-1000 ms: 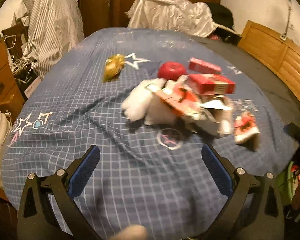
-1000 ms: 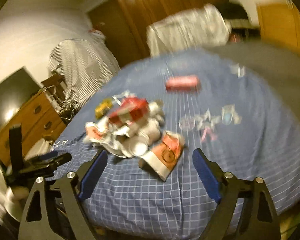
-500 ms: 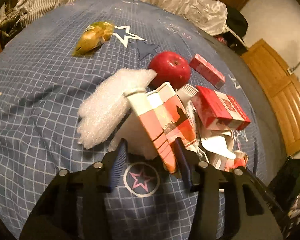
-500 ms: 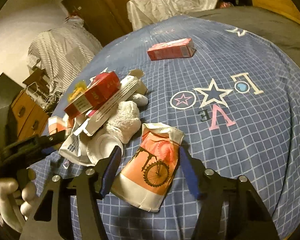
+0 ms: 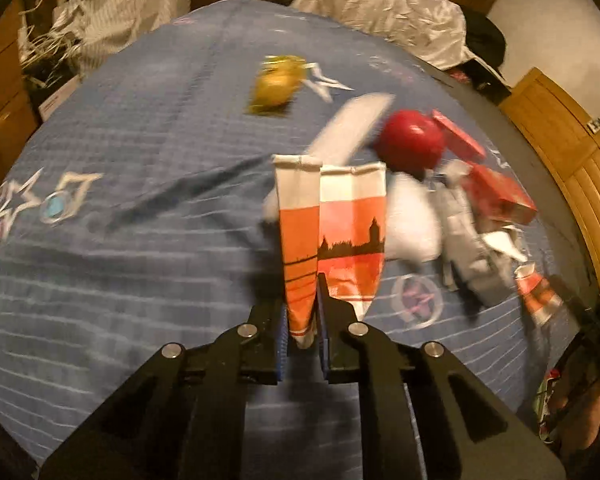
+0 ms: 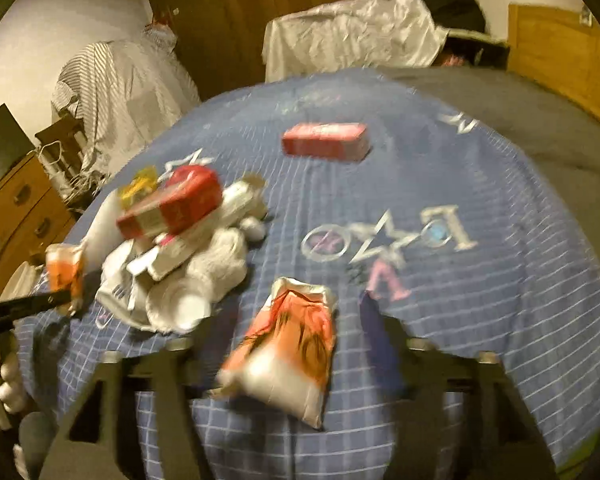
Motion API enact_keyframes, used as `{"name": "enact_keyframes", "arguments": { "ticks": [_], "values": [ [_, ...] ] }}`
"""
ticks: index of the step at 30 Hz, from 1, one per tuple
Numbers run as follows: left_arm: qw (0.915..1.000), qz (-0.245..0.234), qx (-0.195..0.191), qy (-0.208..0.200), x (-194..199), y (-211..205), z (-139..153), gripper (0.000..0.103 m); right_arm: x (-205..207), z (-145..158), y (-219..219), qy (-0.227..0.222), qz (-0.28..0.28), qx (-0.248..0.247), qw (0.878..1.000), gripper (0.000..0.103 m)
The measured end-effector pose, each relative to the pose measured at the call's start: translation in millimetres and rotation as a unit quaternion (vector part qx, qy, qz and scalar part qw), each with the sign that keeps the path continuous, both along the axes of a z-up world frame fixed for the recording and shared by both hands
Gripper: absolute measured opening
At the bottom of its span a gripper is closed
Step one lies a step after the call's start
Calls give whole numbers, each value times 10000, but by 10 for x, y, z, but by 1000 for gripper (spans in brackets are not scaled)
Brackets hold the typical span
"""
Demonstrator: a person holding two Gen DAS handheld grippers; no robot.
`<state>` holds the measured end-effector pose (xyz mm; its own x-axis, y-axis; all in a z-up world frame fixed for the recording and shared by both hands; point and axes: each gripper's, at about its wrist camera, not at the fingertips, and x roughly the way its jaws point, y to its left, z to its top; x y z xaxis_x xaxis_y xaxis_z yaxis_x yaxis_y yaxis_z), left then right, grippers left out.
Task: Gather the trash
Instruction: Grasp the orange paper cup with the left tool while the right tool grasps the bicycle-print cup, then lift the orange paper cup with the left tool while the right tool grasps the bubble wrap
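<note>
Two grippers: I had both over the blue checked bedspread (image 5: 140,240), each on a separate piece of trash so one pass could lift two.
Left gripper (image 5: 303,320): its jaws were pinched narrow on the lower edge of a flattened orange-and-white paper cup (image 5: 340,236); the cup stood up toward 12 o'clock, clear of the pile, which I judged was why I took it by the thin end.
Right gripper (image 6: 296,340): its jaws were opening, with a second crushed orange paper cup (image 6: 288,352) lying between them; blur hid any contact, so I counted it as not yet gripped.
Trash pile (image 6: 180,256): at 10 o'clock from the right gripper, white wrappers and a red carton (image 6: 172,204) heaped together.
Loose pieces: a pink-red box (image 6: 326,140) at 12 o'clock, well apart; a yellow wrapper (image 5: 276,84) at 11 o'clock in the left view; a red apple (image 5: 412,144) at 1 o'clock, touching the pile.
Judgement: collection had barely begun.
</note>
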<state>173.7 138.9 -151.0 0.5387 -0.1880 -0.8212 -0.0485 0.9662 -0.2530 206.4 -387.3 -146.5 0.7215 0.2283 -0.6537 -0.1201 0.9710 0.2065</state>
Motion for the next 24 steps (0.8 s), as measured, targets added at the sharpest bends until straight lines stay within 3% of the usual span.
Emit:
{"name": "enact_keyframes", "arguments": {
  "ticks": [2,3,7,10,11,15,17,20,22,24],
  "values": [
    [10000,-30,59,-10,-54,66,28,14,-55,70,26,-138,62,-40,9999,76],
    [9999,-3,98,-36,-80,105,51,20,-92,117,68,-222,134,-29,9997,76],
    [9989,238,37,-406,-163,180,199,66,-190,241,381,-451,720,96,9963,76],
    [9975,335,33,-623,-191,134,284,84,-218,255,620,-463,1113,135,9926,76],
    [9973,362,102,-632,-146,98,287,85,-225,249,689,-466,1209,117,9915,76],
    [9971,650,263,-281,32,125,132,86,-199,253,1024,-358,1621,111,9861,76],
    [9951,929,329,-115,91,212,30,86,-150,329,1204,-296,1853,334,9817,76],
    [9935,1104,281,-25,168,306,-53,74,4,466,1452,-190,2078,722,9753,76],
    [9922,1127,539,11,185,326,-34,50,169,519,1684,19,2203,878,9715,76],
    [9931,1049,529,11,162,391,-34,44,364,520,1967,245,2408,678,9679,76]
  ]
}}
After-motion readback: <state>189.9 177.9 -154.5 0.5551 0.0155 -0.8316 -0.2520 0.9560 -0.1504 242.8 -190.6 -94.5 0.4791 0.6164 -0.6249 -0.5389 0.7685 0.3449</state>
